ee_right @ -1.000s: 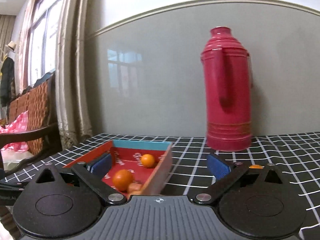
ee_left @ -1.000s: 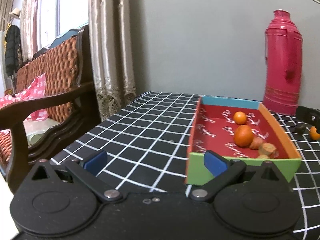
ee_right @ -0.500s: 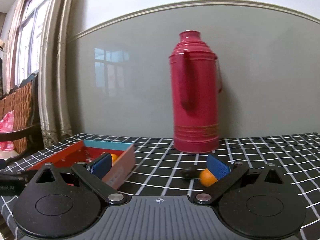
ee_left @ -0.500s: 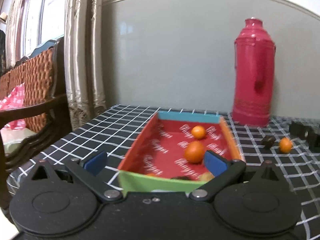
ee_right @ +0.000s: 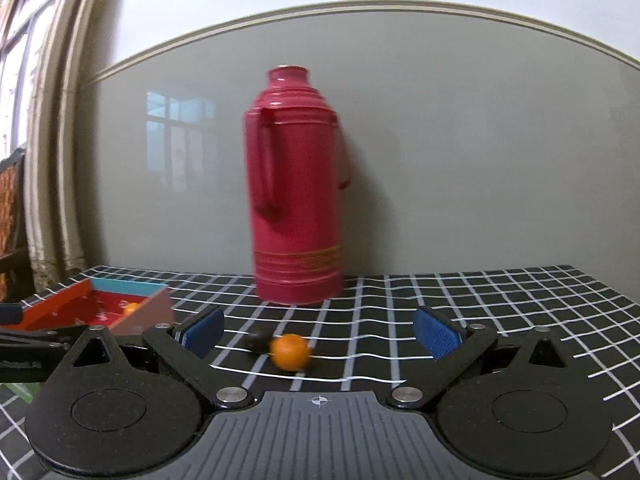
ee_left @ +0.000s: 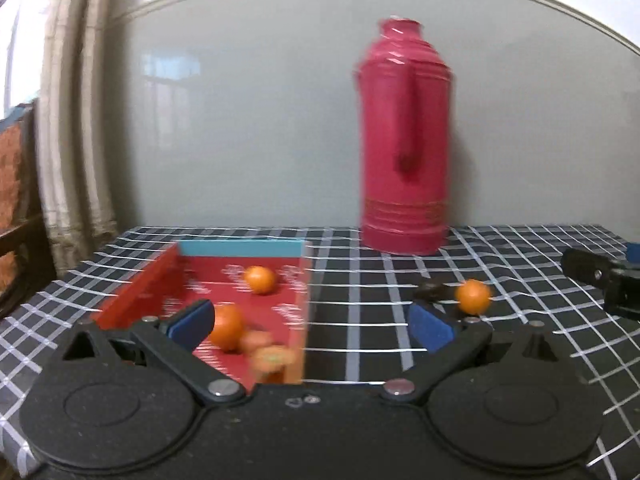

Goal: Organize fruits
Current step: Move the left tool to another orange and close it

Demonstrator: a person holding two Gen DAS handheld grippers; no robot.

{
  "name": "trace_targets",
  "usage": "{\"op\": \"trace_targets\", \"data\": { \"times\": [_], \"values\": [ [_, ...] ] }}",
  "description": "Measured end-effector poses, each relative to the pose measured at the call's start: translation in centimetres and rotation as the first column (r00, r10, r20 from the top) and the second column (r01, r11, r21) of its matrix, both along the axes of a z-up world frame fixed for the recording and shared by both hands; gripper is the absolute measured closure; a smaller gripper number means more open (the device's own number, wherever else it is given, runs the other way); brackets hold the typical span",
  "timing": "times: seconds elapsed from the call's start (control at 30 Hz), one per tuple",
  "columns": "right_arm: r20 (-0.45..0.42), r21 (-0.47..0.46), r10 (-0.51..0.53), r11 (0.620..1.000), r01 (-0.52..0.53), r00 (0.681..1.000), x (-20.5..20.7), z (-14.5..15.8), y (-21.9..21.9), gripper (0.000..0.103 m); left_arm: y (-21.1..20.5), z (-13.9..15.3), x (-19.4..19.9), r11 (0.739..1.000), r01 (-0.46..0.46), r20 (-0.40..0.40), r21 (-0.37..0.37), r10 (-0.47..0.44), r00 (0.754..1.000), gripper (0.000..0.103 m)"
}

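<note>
A coloured cardboard box [ee_left: 152, 280] with a red floor holds several orange fruits, among them a small one [ee_left: 260, 279] at the back and a bigger one [ee_left: 226, 326] in front. One loose orange fruit [ee_left: 473, 296] lies on the checked cloth beside a small dark object [ee_left: 430, 291]. My left gripper [ee_left: 312, 326] is open and empty over the box's right wall. My right gripper [ee_right: 318, 332] is open and empty, and the loose orange [ee_right: 290, 351] and dark object [ee_right: 258, 340] lie just ahead between its fingers. The box [ee_right: 72, 300] sits at its left.
A tall red thermos [ee_left: 404, 140] stands at the back of the table against the grey wall; it also shows in the right wrist view [ee_right: 298, 188]. The right gripper's body [ee_left: 600, 276] shows at the left view's right edge. A curtain [ee_left: 68, 140] hangs at left.
Both views have swung right. The box has slid to the left in each. The loose orange now lies centred between the right gripper's fingers. Both grippers have stayed open.
</note>
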State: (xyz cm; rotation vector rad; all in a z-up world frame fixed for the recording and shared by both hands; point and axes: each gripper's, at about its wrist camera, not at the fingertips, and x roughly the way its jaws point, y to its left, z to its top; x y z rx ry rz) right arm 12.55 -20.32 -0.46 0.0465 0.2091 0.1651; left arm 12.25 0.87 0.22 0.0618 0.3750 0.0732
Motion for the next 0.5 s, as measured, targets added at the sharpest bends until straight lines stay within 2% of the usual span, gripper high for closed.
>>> {"op": "trace_targets", "data": {
  "times": [0.1,0.23,0.33,0.5],
  "values": [
    [-0.009,-0.014,-0.038,0.999,0.037,0.999,0.3,-0.2,-1.8,0.003,-2.6,-0.9,1.7,0.999,0.039,-0.03,0.031,-0.038,0.999,0.006],
    [-0.026,-0.025,-0.106,0.994,0.105,0.994,1.1,-0.5,-4.4,0.003,-4.7,-1.5,3.3,0.996,0.087,-0.057,0.002,-0.087,0.995,0.006],
    [-0.041,-0.027,-0.155,0.988,0.154,0.987,1.8,-0.7,-6.4,0.003,-6.2,-2.1,4.6,0.993,0.115,-0.07,0.012,-0.114,0.991,0.008],
    [-0.067,-0.008,-0.219,0.976,0.219,0.974,2.9,-1.0,-9.6,0.003,-8.4,-3.0,7.1,0.987,0.161,-0.108,0.0,-0.16,0.981,0.016]
  ]
}}
